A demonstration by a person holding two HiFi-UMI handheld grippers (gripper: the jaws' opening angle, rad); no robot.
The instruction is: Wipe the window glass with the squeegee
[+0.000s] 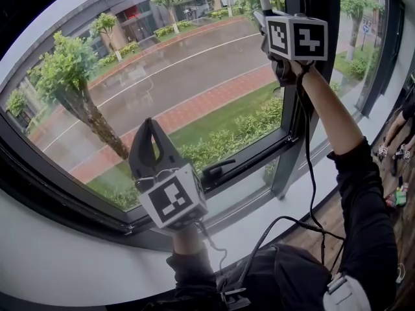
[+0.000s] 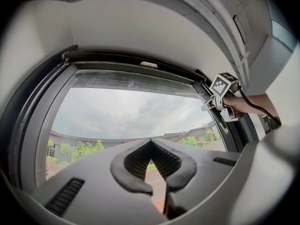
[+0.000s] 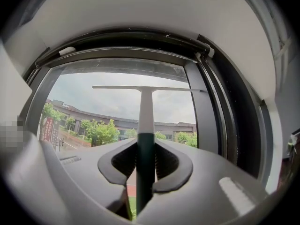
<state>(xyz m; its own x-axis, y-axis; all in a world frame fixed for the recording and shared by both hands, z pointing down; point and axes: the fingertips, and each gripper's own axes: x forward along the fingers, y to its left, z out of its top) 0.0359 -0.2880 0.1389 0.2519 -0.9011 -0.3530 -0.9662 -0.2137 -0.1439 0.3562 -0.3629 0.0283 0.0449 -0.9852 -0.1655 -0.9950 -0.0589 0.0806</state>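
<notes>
Squeegee (image 3: 146, 125) handle, dark green, stands upright nearest the lens in the right gripper view, pinched from both sides by the ribbed pads of the right gripper (image 3: 145, 184). Its pale shaft rises from there to a thin horizontal blade lying across the upper part of the pane, just under the top of the frame; whether the blade touches the glass cannot be told. In the head view the person's dark sleeve (image 1: 363, 206) is closest, with a black cable (image 1: 305, 173) running up along the raised right arm to that gripper, held high beside the dark upright post on the right. The left gripper (image 1: 150, 125) is lower and to the left, in front of the bottom of the window and well apart from the other. Its own view shows the two tips drawn close together with only a thin slit between them and nothing held there. Behind it a white wall (image 1: 65, 258) sits under the dark window frame (image 1: 65, 199), and a black window handle (image 1: 217, 168) lies on the lower rail just to the right of the left gripper. Beyond the window glass (image 1: 162, 76) come a strip of lawn and a hedge (image 1: 253, 128), then a red brick path (image 1: 188, 112), a tree (image 1: 71, 76) at the left, a wet grey road (image 1: 175, 70), and farthest off low buildings (image 1: 136, 11) under an overcast sky.
</notes>
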